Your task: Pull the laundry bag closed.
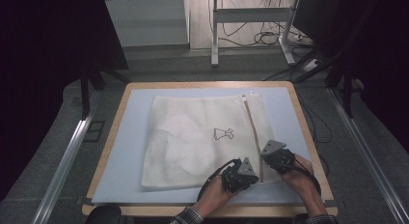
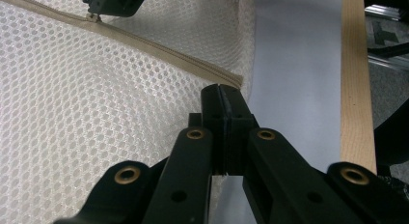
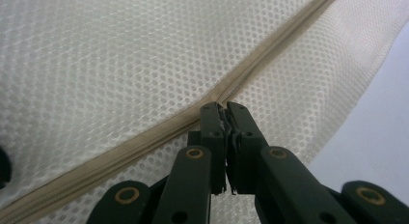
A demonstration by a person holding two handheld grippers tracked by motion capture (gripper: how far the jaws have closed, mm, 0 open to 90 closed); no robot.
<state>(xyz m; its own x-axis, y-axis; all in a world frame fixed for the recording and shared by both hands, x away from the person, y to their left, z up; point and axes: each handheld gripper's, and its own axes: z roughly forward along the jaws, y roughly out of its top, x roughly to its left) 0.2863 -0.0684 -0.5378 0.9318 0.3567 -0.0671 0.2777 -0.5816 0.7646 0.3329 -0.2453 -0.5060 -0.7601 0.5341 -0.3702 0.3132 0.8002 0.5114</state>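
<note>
A white mesh laundry bag (image 1: 200, 139) lies flat on the blue table mat (image 1: 120, 151); it looks light, soft and floppy, with something pale faintly inside. Its beige zipper (image 1: 252, 130) is the firmest handhold. The left gripper (image 1: 248, 175) pinches the bag's corner; the right gripper (image 3: 225, 109) pinches the zipper pull.

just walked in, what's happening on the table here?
A person is working a white mesh laundry bag lying flat on the blue mat with two handheld grippers. The left gripper is shut on the bag's corner at the near end of the beige zipper, pinning it. The right gripper is shut right on the zipper line, on what looks like the zipper pull. Behind it the zipper looks parted, ahead closed; direction of travel unclear.
</note>
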